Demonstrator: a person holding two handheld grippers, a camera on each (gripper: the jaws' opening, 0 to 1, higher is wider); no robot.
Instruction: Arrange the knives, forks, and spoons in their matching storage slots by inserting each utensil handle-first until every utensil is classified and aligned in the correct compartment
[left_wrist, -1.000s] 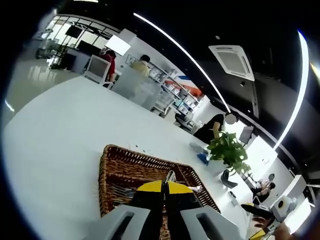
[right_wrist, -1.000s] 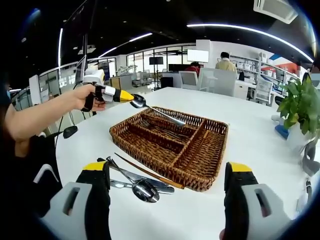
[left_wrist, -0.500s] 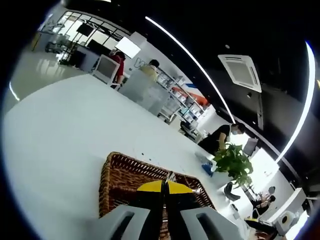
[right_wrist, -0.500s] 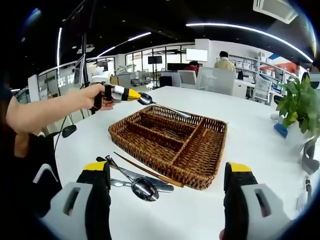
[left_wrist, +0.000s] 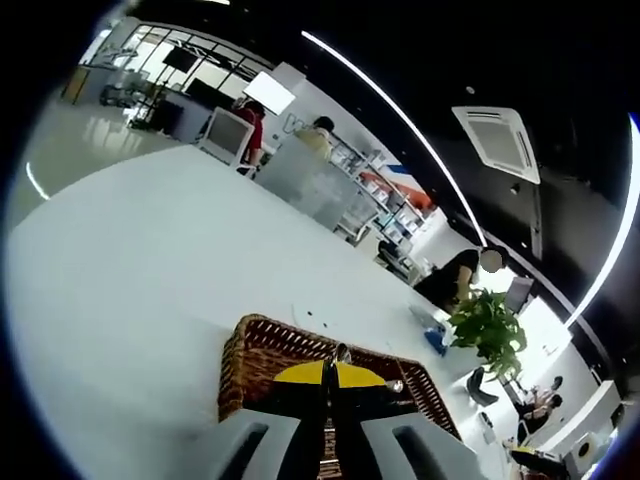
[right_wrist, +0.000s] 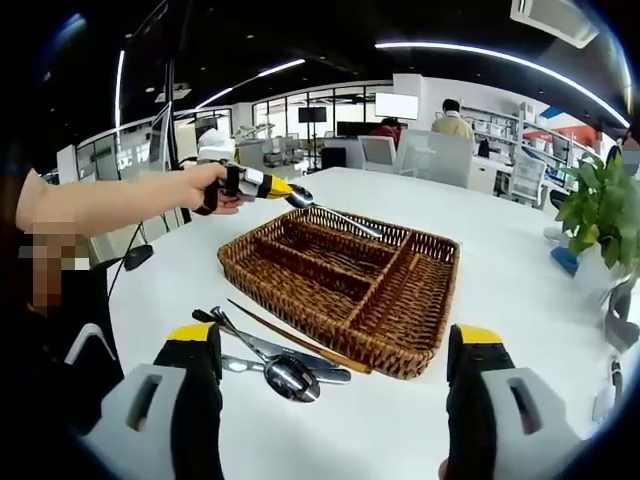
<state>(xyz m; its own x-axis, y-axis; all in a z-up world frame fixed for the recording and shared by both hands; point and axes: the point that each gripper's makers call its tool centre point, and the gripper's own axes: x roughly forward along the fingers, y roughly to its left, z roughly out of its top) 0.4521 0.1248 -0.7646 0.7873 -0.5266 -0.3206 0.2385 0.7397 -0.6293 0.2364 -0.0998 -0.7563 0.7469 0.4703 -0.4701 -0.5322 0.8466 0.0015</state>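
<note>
A brown wicker cutlery tray (right_wrist: 400, 362) with long compartments sits on the white table. Over its far left rim a hand holds my left gripper (right_wrist: 278, 190), shut on the bowl end of a spoon (right_wrist: 345, 222) whose handle slants down over the tray. In the left gripper view the yellow-tipped left gripper (left_wrist: 325, 373) is closed, the spoon handle (left_wrist: 343, 353) pokes out ahead, and the tray (left_wrist: 240, 345) lies below. My right gripper (right_wrist: 336, 338) stands wide open near the table's front, holding nothing. A loose spoon (right_wrist: 285, 378), a knife (right_wrist: 300, 357), a fork (right_wrist: 215, 322) and a brown stick (right_wrist: 290, 338) lie before the tray.
A potted plant (right_wrist: 600, 215) stands at the right edge of the table, also seen as a plant (left_wrist: 490, 330) beyond the tray. Small items lie near it. People sit at desks (right_wrist: 450, 125) in the background. White table surface (right_wrist: 520, 270) spreads around the tray.
The left gripper has carried the spoon slightly right, staying above the tray's far left rim. The right gripper and the loose utensils have not moved.
</note>
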